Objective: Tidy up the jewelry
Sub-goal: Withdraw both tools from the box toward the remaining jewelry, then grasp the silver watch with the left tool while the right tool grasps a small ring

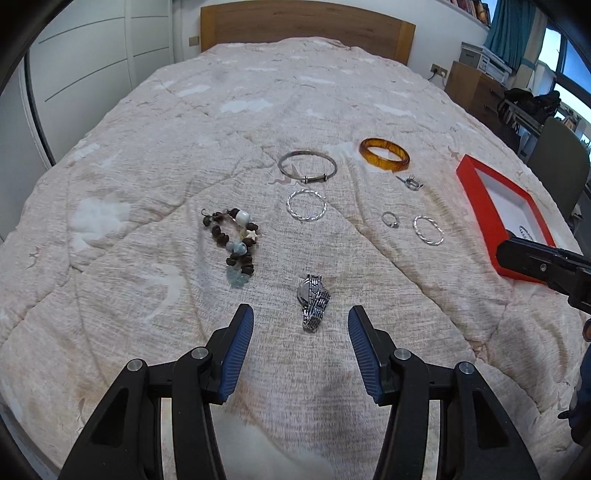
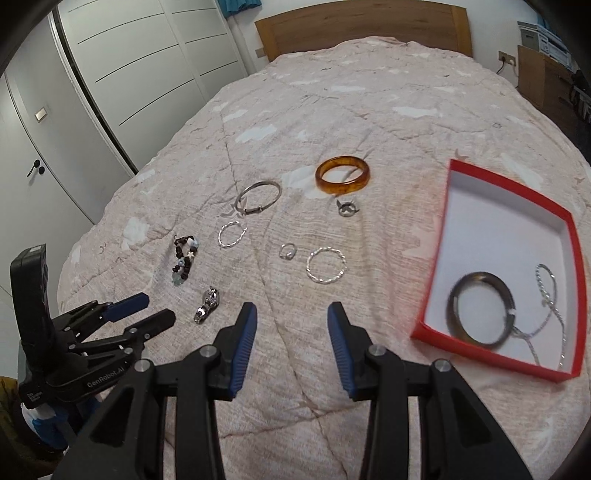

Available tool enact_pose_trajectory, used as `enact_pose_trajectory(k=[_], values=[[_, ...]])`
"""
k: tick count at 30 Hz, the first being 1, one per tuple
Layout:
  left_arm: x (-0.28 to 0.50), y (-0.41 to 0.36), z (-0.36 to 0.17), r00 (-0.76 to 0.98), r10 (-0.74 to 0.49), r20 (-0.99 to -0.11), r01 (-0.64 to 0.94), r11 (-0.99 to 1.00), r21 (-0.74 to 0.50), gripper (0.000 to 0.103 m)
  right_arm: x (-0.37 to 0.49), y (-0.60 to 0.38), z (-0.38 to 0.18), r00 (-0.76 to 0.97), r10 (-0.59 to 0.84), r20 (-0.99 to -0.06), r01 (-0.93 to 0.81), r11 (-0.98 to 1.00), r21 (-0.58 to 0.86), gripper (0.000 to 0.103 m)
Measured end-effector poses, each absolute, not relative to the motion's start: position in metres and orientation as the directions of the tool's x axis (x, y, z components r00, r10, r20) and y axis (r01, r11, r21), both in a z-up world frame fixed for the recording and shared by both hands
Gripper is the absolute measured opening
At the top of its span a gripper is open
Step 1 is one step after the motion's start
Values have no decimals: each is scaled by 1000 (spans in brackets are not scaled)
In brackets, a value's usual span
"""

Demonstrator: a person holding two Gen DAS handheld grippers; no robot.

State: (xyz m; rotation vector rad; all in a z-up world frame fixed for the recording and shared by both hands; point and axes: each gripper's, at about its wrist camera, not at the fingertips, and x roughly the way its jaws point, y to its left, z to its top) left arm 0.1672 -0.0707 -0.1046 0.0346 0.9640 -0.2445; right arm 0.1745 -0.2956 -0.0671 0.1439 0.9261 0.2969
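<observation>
Jewelry lies spread on a beige bedspread (image 1: 147, 184). A silver watch (image 1: 313, 306) sits just ahead of my left gripper (image 1: 301, 319), which is open with nothing between its blue pads. Further off lie a beaded bracelet (image 1: 232, 240), a grey bangle (image 1: 307, 168), an amber bangle (image 1: 384, 155), two twisted silver hoops (image 1: 306, 205) (image 1: 428, 229), a small ring (image 1: 390, 220) and a spiky ring (image 1: 412, 182). My right gripper (image 2: 292, 317) is open and empty above bare quilt. The red box (image 2: 458, 206) at its right holds a dark bangle (image 2: 480, 308) and a silver chain (image 2: 546, 314).
A wooden headboard (image 1: 306, 26) closes the far end of the bed. White wardrobe doors (image 2: 122, 74) stand to the left, a wooden dresser (image 1: 476, 92) and a chair (image 1: 557, 162) to the right. The left gripper (image 2: 136, 314) shows at the lower left of the right wrist view.
</observation>
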Motion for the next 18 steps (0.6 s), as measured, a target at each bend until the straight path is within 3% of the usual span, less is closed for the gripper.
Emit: enact_pose_trajectory(k=[8, 18], values=[[188, -74, -127, 497, -231, -836, 246, 962, -120, 45, 216, -274, -85, 538, 377, -754, -259, 925, 278, 38], [202, -73, -144, 470, -250, -846, 243, 959, -148, 45, 269, -259, -107, 508, 388, -769, -300, 917, 264, 38]])
